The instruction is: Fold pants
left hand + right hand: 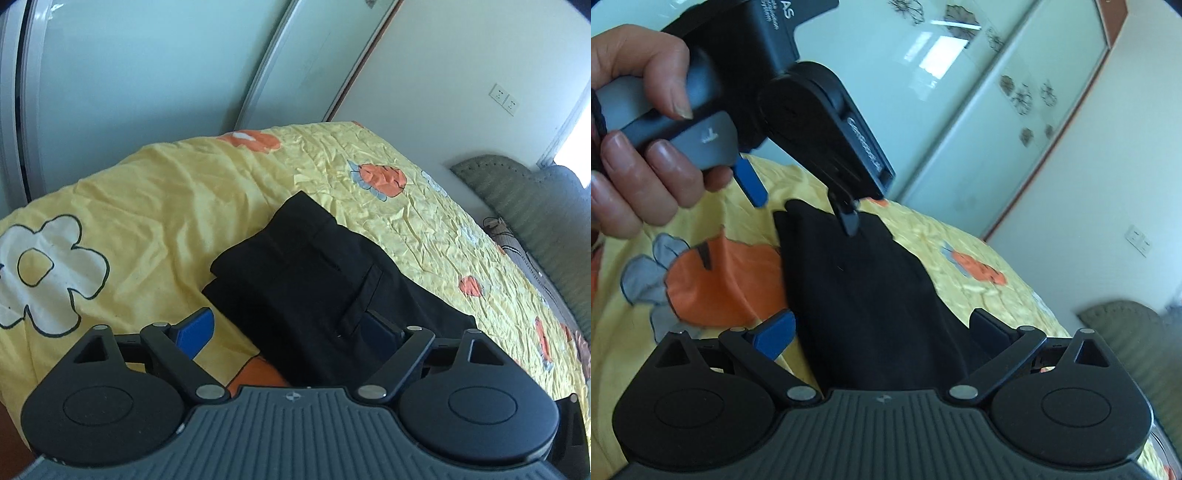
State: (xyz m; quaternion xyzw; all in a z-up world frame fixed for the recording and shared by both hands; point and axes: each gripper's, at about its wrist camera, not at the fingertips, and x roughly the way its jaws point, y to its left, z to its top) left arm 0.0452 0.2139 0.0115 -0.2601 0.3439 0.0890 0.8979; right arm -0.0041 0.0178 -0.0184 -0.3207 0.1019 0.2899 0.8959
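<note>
The black pants lie folded in a compact stack on the yellow flowered bedspread. My left gripper is open, its blue fingers spread wide on either side of the pants' near edge. In the right wrist view the pants run between my right gripper's open blue fingers. The left gripper, held in a hand, sits over the far end of the pants, one finger touching the cloth.
The bedspread has orange and white flower prints. Sliding wardrobe doors stand behind the bed. A green padded headboard is at the right. A wall with sockets is at the back right.
</note>
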